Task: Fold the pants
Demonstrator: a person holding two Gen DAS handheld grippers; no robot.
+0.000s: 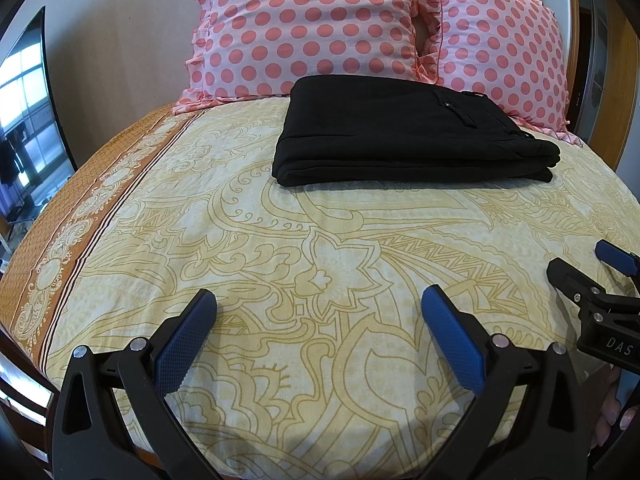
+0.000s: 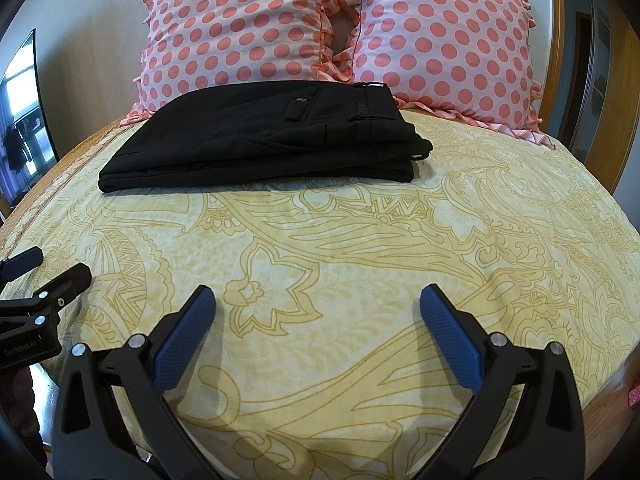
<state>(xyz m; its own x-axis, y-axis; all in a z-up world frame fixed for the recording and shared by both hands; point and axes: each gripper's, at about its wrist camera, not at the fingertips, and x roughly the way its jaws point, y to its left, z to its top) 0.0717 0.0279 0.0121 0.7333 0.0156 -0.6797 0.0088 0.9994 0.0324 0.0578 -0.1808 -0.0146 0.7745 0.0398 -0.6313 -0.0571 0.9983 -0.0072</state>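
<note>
Left gripper [image 1: 318, 300]: jaws spread wide, nothing between the blue pads [image 1: 182, 344], hovering low over the near part of the bedspread [image 1: 320, 248]. Right gripper [image 2: 316, 300]: likewise released, blue pads [image 2: 452, 340] apart and bare, over the same near stretch of cloth. Each gripper visible at the edge of the other's view, side by side and apart: right gripper [image 1: 588, 264] at the right margin of the left wrist view, left gripper [image 2: 44, 266] at the left margin of the right wrist view.

Bedspread: pale yellow with a tan scroll-and-flower print, orange patterned border [image 1: 60, 248] along the left side.

Pants [image 1: 408, 132]: black, folded into a flat layered stack, lying on the far part of the bedspread, well apart from both grippers. Pocket flap with button [image 2: 300, 100] facing up near the right end; layered edges showing along the near side.

Pillows [image 1: 312, 24]: two, pink with coral dots and ruffled edges, propped upright side by side just behind the pants. Whether the pants touch them: cannot tell.

Dark screen [image 1: 28, 120] at the left, reflecting windows.
</note>
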